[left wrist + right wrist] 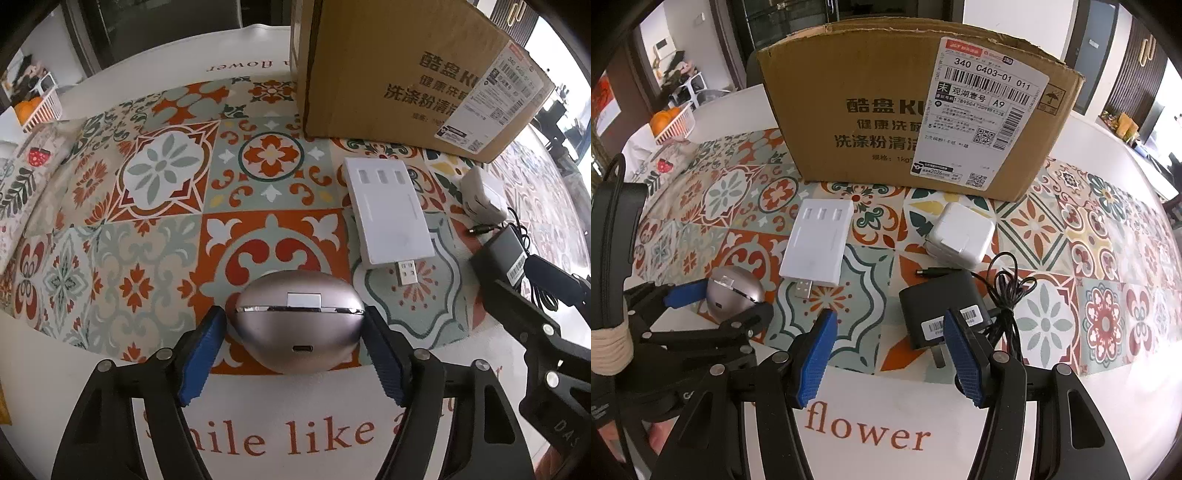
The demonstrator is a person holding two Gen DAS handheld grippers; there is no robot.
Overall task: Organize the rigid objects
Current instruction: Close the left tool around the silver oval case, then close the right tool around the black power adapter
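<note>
- Two grippers are in my views. My left gripper (295, 332) has its blue-padded fingers (201, 360) spread around the rounded, metallic pinkish-silver earbud case (297, 325). The pads sit just beside the case's flanks, and I cannot tell whether they touch.
- That case lies at the near edge of the patterned tile-print table mat (166, 184), its hinge and charging port facing my left camera.
- My right gripper (890, 350) is also spread, holding nothing. Its right pad sits just in front of the dark grey power adapter with barcode stickers (934, 306), which lies flat on the mat with its thin black cable (1008, 288) bunched at its right.
- Beyond it I see the flat white USB hub (818, 243), plug end toward me, and the white square charger block (960, 234) to its right.
- Farthest back stands the brown cardboard box with a shipping label (886, 122), upright on the mat.
</note>
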